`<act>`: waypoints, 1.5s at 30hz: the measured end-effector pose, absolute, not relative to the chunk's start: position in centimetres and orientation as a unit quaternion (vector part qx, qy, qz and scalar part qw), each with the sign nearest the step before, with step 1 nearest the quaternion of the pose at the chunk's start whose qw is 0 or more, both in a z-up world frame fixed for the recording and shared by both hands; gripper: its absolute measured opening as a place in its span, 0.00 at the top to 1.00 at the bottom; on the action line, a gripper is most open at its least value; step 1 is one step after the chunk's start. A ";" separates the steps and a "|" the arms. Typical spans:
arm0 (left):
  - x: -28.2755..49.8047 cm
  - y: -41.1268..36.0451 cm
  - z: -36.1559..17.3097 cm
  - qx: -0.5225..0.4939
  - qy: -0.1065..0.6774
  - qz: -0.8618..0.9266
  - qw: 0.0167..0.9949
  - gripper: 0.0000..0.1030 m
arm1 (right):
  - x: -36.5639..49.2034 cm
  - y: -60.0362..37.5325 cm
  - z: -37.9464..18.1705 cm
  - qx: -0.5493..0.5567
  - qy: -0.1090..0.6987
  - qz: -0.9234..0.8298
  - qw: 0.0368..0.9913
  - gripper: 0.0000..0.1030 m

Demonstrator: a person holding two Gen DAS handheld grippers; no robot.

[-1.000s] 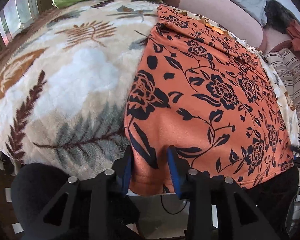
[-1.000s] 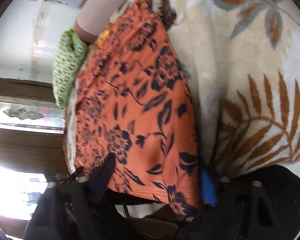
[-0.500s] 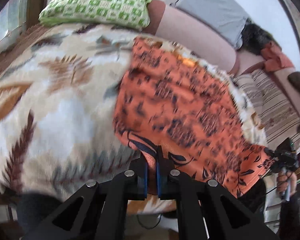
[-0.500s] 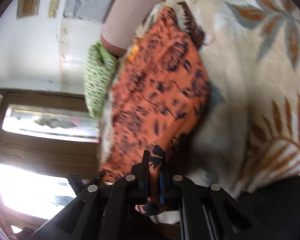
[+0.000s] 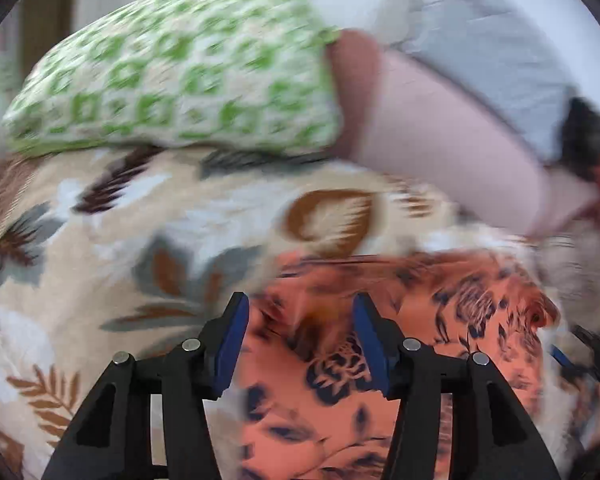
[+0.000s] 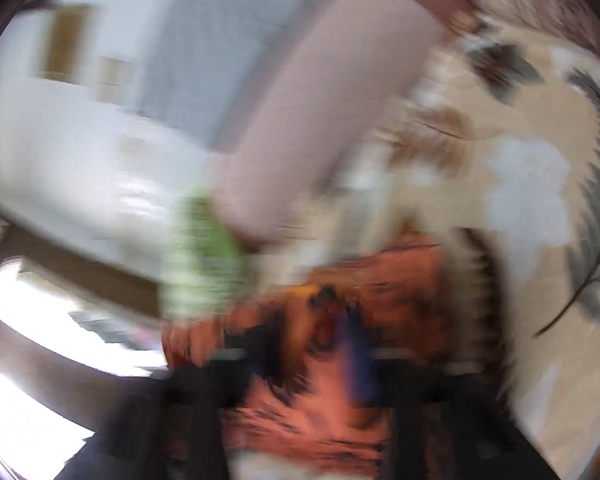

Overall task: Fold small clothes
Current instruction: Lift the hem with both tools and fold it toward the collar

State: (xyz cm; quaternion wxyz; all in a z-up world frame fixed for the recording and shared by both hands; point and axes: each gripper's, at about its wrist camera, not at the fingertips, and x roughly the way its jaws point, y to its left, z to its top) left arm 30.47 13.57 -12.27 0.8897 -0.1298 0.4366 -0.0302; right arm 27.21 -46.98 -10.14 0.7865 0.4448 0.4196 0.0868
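Cloth (image 5: pixel 340 396): orange, dark floral print, lies on blanket right under and ahead of left gripper; folded edge runs across just past the fingertips; far part blurred.
Left gripper (image 5: pixel 300 312): jaws apart, have just been opening; blue pads clear of fabric, cloth seen in the gap between them but not pinched.
Left fingers (image 5: pixel 230 344): black frames, blue pads, left one over cloth's left edge where it meets blanket.
Right gripper (image 6: pixel 312 344): heavy motion blur; jaws have just been opening; black frames and a blue pad smear stand apart with orange cloth (image 6: pixel 332 404) showing between and below; no pinch visible.
Blanket (image 5: pixel 100 240): cream plush, brown and grey leaves, left of and beyond left gripper; in right view (image 6: pixel 520 184) to the right of gripper.
Pillow (image 5: pixel 172 76): green-white check, far ahead-left of left gripper, on blanket's far end.
Bolster (image 5: pixel 452 140): pink, far ahead-right, touching pillow's right end.
Focus: both views blurred, right one worst.
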 end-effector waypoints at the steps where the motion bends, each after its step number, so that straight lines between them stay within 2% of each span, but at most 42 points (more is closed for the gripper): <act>1: 29.8 14.2 -12.9 -0.142 0.429 -0.026 0.892 0.47 | 26.8 -46.7 -11.2 0.453 0.421 0.096 0.780 0.22; 5: 24.8 15.4 -13.3 -0.120 0.410 -0.053 0.902 0.36 | 22.4 -45.1 -12.5 0.392 0.443 0.098 0.800 0.22; 7: 22.3 15.4 -13.4 -0.087 0.410 -0.054 0.906 0.27 | 20.8 -44.0 -12.6 0.343 0.470 0.102 0.807 0.22; 10: 20.1 14.9 -15.1 -0.082 0.441 -0.095 0.889 0.25 | 20.3 -42.6 -12.1 0.267 0.490 0.107 0.823 0.22; 15: 21.0 12.4 -19.6 -0.071 0.509 -0.104 0.851 0.25 | 22.0 -42.1 -14.9 0.281 0.531 0.113 0.791 0.21; 16: 21.3 12.0 -19.7 -0.064 0.506 -0.093 0.855 0.29 | 22.1 -42.0 -14.7 0.290 0.529 0.113 0.790 0.21; 17: 21.6 11.7 -19.5 -0.054 0.498 -0.089 0.861 0.61 | 22.3 -41.9 -14.6 0.298 0.531 0.124 0.784 0.22; 18: 22.1 11.3 -19.5 -0.057 0.506 -0.100 0.855 0.85 | 22.9 -41.3 -14.5 0.305 0.536 0.138 0.775 0.32; 19: 22.6 11.3 -19.3 -0.075 0.516 -0.103 0.847 0.87 | 23.0 -41.0 -14.5 0.299 0.546 0.139 0.770 0.39; 21: 23.3 10.9 -19.1 -0.076 0.524 -0.101 0.843 0.90 | 23.4 -40.1 -15.1 0.277 0.566 0.125 0.766 0.61; 22: 23.5 10.7 -18.9 -0.069 0.526 -0.099 0.842 0.90 | 23.6 -40.3 -15.4 0.286 0.569 0.122 0.762 0.66; 23: 23.7 10.5 -18.7 -0.066 0.530 -0.096 0.840 0.90 | 23.8 -40.4 -15.5 0.295 0.570 0.126 0.757 0.75; 27: 23.6 10.7 -15.6 -0.073 0.508 -0.095 0.853 0.90 | 23.8 -39.3 -13.3 0.291 0.554 0.146 0.766 0.82; 34: 18.3 11.1 -8.9 -0.067 0.449 -0.117 0.883 0.91 | 19.1 -39.5 -7.7 0.296 0.522 0.183 0.778 0.83; 37: 13.3 12.0 -9.9 -0.087 0.466 -0.127 0.871 0.90 | 14.4 -40.1 -8.3 0.301 0.531 0.185 0.770 0.83; 39: 11.3 12.1 -13.0 -0.082 0.501 -0.136 0.851 0.84 | 11.6 -40.4 -11.2 0.279 0.567 0.156 0.759 0.75; 41: 10.0 13.2 -16.3 -0.071 0.532 -0.108 0.837 0.84 | 10.0 -41.3 -14.4 0.267 0.602 0.124 0.742 0.60; 43: 9.8 14.9 -17.1 -0.094 0.539 -0.100 0.831 0.76 | 8.9 -42.5 -14.6 0.297 0.580 0.122 0.749 0.50; 44: 9.9 15.6 -16.5 -0.109 0.527 -0.095 0.838 0.70 | 8.8 -43.2 -13.4 0.297 0.562 0.108 0.765 0.43; 45: 10.2 16.1 -15.5 -0.109 0.509 -0.085 0.850 0.65 | 9.0 -43.4 -12.4 0.288 0.546 0.100 0.780 0.40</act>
